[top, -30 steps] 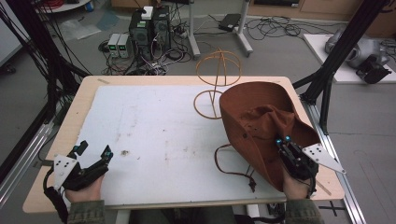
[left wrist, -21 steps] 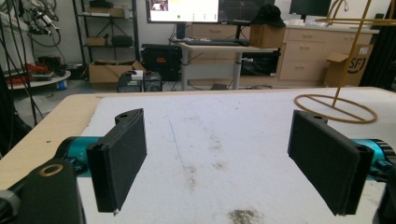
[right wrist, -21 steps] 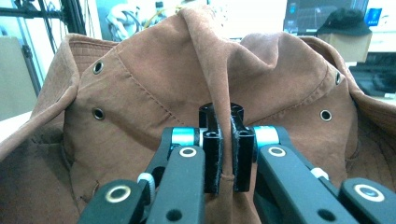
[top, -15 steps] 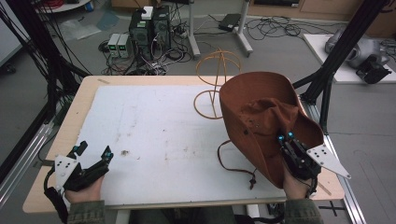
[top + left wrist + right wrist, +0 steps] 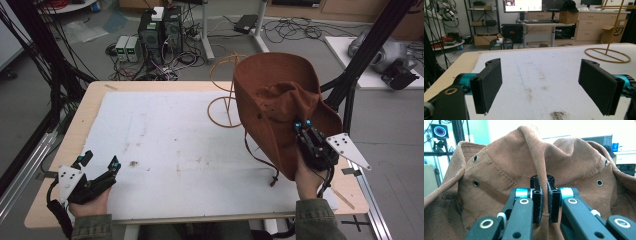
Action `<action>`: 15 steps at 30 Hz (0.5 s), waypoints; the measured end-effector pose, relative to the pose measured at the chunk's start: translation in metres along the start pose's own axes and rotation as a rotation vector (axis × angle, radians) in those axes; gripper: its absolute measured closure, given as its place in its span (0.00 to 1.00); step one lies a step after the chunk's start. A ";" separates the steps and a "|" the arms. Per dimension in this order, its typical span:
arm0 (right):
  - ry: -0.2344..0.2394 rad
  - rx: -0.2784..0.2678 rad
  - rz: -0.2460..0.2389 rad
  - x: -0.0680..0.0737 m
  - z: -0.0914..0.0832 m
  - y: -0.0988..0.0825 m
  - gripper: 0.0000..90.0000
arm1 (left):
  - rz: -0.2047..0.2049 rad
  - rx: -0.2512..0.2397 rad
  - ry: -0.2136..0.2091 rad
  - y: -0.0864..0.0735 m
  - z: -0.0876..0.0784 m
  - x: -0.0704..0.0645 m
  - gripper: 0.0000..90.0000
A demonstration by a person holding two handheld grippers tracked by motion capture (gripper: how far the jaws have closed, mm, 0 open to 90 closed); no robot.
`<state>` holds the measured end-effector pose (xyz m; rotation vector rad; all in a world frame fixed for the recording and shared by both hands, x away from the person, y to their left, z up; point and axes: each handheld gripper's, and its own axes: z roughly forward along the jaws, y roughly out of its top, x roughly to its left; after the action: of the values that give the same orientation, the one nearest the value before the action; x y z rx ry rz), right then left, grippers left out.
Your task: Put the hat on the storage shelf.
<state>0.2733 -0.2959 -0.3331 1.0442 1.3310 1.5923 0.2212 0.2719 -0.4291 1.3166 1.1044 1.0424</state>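
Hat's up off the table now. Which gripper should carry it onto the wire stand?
Right, probably. The right gripper is already shut on a fold of the brown hat, beside the wire stand. The left gripper sits open at the table's near-left corner.

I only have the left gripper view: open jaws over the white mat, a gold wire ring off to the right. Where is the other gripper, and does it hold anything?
Observer: The right gripper is at the table's right side, lifting a brown hat off the mat.
Operator: Is the grip firm, or just hooked?
Observer: Its jaws are shut on a pinched fold of the hat's cloth, seen close in the right gripper view.
Operator: That gold ring, what is it?
Observer: The base of a wire stand, with an upright rod and a loop on top, just left of the hat.
Operator: Anything hanging off the hat?
Observer: A dark cord trails from it onto the mat.
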 end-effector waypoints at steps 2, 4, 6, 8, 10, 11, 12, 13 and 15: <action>-0.006 -0.007 -0.001 0.001 0.005 0.004 0.96 | -0.007 -0.001 0.001 0.000 0.000 0.000 0.22; -0.012 -0.013 0.009 0.001 0.009 0.006 0.96 | -0.005 -0.001 0.003 0.000 0.000 0.000 0.21; -0.014 -0.015 -0.006 0.001 0.014 0.008 0.96 | 0.003 0.003 0.000 -0.001 0.000 0.000 0.21; -0.016 -0.014 -0.022 0.002 0.020 0.011 0.96 | 0.000 0.007 -0.005 -0.001 0.000 -0.001 0.21; -0.017 -0.002 -0.028 0.003 0.027 0.014 0.95 | 0.005 0.007 -0.009 -0.001 0.000 -0.002 0.21; -0.019 -0.001 -0.030 0.003 0.031 0.015 0.95 | 0.003 0.006 -0.012 -0.001 0.001 -0.003 0.21; -0.021 0.000 -0.034 0.004 0.035 0.017 0.95 | 0.005 0.007 -0.015 -0.001 0.001 -0.004 0.21; -0.019 -0.002 -0.047 0.006 0.042 0.020 0.95 | 0.005 0.006 -0.018 -0.001 0.001 -0.005 0.21; -0.017 -0.002 -0.053 0.008 0.046 0.022 0.95 | 0.010 0.011 -0.023 -0.001 0.001 -0.005 0.21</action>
<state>0.3121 -0.2764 -0.3060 1.0110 1.3341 1.5421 0.2217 0.2664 -0.4305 1.3409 1.0890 1.0274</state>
